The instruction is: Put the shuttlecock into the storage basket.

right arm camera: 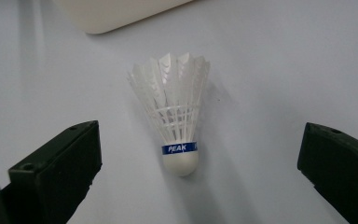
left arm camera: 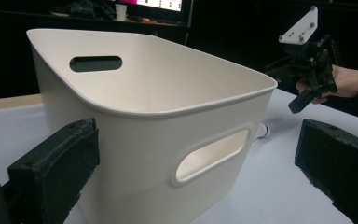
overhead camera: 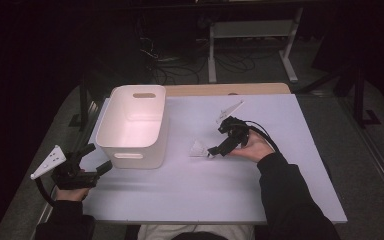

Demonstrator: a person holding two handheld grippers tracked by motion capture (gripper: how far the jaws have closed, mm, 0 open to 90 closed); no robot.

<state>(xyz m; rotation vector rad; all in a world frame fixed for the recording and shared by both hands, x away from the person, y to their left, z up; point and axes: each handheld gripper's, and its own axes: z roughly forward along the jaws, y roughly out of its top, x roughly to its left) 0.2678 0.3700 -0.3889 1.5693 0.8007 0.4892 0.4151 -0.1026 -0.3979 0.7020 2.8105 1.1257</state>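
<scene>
A white feather shuttlecock (right arm camera: 177, 116) with a blue band marked PEAK lies on the pale tabletop (overhead camera: 260, 190), cork end toward the camera. My right gripper (right arm camera: 200, 144) is open, its jaws wide on either side of the shuttlecock and not touching it. From above, the shuttlecock (overhead camera: 199, 148) lies just left of the right gripper (overhead camera: 212, 150). A white plastic bin (overhead camera: 135, 125) with cut-out handles stands at the left and looks empty. My left gripper (overhead camera: 98, 157) is open near the bin's front left corner, facing the bin (left arm camera: 168, 116) with nothing held.
A wooden strip (overhead camera: 230, 89) runs along the table's far edge. Beyond it on the dark floor are a white frame (overhead camera: 250, 30) and loose cables (overhead camera: 180, 70). The right gripper (left arm camera: 303, 93) and the hand holding it appear past the bin in the left gripper view.
</scene>
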